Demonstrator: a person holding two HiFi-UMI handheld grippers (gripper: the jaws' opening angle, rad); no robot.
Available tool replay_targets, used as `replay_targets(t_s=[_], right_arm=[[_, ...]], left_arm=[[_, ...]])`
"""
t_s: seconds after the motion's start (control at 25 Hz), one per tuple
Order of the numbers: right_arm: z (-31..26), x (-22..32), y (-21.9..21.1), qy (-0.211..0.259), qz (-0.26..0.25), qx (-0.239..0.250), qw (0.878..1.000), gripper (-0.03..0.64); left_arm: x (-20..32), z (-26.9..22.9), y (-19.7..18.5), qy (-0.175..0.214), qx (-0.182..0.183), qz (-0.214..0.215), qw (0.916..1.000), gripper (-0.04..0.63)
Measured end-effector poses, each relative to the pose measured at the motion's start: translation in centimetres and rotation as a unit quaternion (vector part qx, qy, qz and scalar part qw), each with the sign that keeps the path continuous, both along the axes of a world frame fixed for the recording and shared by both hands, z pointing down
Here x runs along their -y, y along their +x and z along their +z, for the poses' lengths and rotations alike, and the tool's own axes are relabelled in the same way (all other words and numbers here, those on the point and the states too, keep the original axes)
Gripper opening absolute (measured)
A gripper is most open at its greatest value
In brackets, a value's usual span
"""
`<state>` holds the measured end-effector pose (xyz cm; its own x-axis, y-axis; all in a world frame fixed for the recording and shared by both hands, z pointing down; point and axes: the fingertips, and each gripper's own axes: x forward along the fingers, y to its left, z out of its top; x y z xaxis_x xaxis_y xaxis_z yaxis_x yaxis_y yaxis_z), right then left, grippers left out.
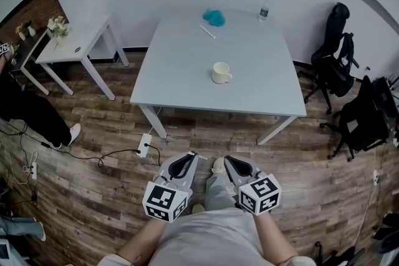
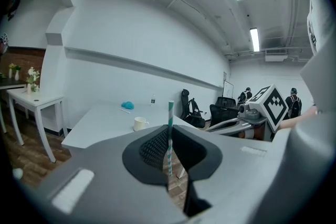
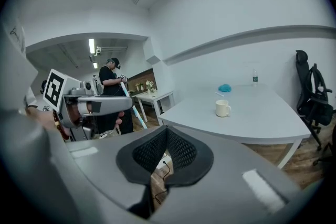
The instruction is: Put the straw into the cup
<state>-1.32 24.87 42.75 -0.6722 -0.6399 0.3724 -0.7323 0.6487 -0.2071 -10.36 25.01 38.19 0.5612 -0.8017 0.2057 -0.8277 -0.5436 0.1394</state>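
Left gripper (image 1: 189,157): jaws closed on the straw, held low in front of the person's body, over the wooden floor (image 1: 93,159).
Straw (image 2: 170,113): teal and white stripes, standing upright between the left jaws with its top end rising above their tips; well apart from the cup.
Right gripper (image 3: 167,132): jaws together with nothing between them, just beside the left gripper and at about the same height.
Cup (image 1: 221,73): cream mug, upright near the middle of the table, mouth up, handle turned toward the person's right; only its pale inside shows.
Table (image 1: 181,81): pale grey and square, ahead of the person and beyond both grippers.
Bottle (image 1: 264,10): small and clear with a dark cap, upright near the far right corner of the table; its contents cannot be made out.
Blue object (image 1: 214,17): soft-looking lump at the table's far edge.
Thin white stick (image 1: 207,32): lies flat just in front of the blue object, well apart from the cup.
Side table (image 1: 78,47): white, to the left, with a small bunch of flowers (image 1: 57,27) on it.
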Motion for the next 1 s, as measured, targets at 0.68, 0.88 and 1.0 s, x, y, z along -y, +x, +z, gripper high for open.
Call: replay_targets(t_s=[0.68,0.88,1.0], right_arm=[[1.0,14.8,2.0,-0.007,-0.001,0.006,1.0,0.006],[0.5,19.9,3.5,-0.014,-0.008,0.001,1.0,0.006],[0.1,23.2,4.1,-0.013,-0.015,-0.001,1.0,0.006]], left_arm=[[14.8,0.8,1.6,-0.011,-0.009,-0.008,0.9999,0.043],[20.1,0.2,2.9,-0.015,-0.012,-0.014,0.9997,0.041],[23.1,-0.2,3.3,-0.013,-0.013,-0.021,0.9996,0.043]])
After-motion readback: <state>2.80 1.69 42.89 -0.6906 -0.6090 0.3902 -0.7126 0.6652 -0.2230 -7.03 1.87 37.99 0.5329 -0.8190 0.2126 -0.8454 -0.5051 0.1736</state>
